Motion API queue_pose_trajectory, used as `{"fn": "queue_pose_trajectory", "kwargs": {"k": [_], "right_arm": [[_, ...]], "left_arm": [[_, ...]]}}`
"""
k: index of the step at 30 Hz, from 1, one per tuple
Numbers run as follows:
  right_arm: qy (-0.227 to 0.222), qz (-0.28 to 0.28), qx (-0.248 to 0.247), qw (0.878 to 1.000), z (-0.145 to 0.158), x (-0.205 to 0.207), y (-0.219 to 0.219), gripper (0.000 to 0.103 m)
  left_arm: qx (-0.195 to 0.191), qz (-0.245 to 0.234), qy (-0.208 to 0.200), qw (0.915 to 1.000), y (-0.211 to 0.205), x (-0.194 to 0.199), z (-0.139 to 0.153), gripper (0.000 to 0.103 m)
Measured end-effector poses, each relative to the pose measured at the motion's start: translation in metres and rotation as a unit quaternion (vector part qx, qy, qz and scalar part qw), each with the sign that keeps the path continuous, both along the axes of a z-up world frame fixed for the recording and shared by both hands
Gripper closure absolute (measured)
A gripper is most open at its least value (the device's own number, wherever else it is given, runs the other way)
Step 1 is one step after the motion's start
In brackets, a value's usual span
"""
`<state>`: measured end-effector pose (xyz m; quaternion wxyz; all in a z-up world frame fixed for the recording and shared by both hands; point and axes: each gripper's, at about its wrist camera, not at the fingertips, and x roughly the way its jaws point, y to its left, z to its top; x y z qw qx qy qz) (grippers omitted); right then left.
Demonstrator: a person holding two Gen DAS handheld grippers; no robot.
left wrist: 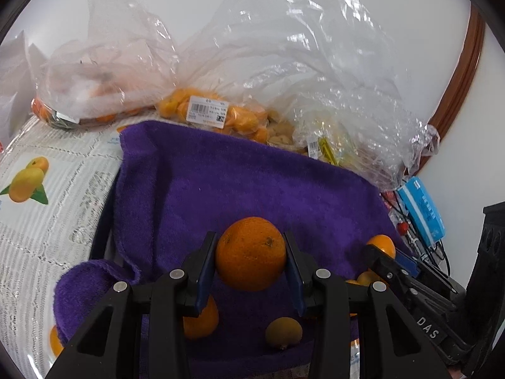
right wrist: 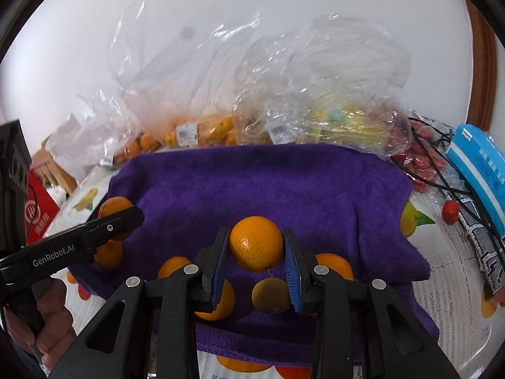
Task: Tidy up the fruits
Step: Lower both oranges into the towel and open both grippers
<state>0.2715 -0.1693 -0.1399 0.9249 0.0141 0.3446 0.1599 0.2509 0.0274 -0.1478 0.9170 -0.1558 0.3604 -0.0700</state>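
Note:
In the left wrist view my left gripper [left wrist: 251, 240] is shut on a large orange [left wrist: 251, 252] above a purple towel [left wrist: 252, 183]. Under it on the towel lie a smaller orange [left wrist: 202, 319] and a dull greenish-brown fruit [left wrist: 283, 331]. In the right wrist view my right gripper [right wrist: 256, 237] is shut on a bright orange [right wrist: 256, 243] over the same towel [right wrist: 268, 183]. Several oranges [right wrist: 334, 265] and the greenish fruit [right wrist: 271, 295] rest below it. The left gripper [right wrist: 126, 221] shows at the left with its orange [right wrist: 113, 207]. The right gripper [left wrist: 375, 252] appears at the right with its orange [left wrist: 382, 243].
Clear plastic bags of mandarins [left wrist: 205, 110] and yellow fruit [right wrist: 344, 120] stand behind the towel against the wall. A blue packet [right wrist: 479, 164], red tomatoes [right wrist: 419, 161] and black cables lie at the right. A fruit-print tablecloth [left wrist: 47, 221] covers the table. A hand [right wrist: 53, 325] grips the left tool.

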Motion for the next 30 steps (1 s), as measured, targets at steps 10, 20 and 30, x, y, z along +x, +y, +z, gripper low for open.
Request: {"fn": "queue_pose_trajectory", "kwargs": {"k": [10,20,30], "right_arm": [[0.020,0.014,-0.020,1.000,-0.014,0.005,0.013,0.070],[0.002,0.014,-0.025,1.000,-0.013,-0.006,0.014,0.063],[-0.055,0.000,-0.056,0.997,0.010,-0.035,0.019,0.052]], "left_arm": [[0.038,-0.016,-0.009,0.9991,-0.014,-0.001,-0.001,0.065],[0.045,-0.010,-0.012,0.9989,-0.012,-0.003,0.002,0.062],[0.060,0.015,-0.036,0.9974,-0.009,-0.015,0.010,0.057]]}}
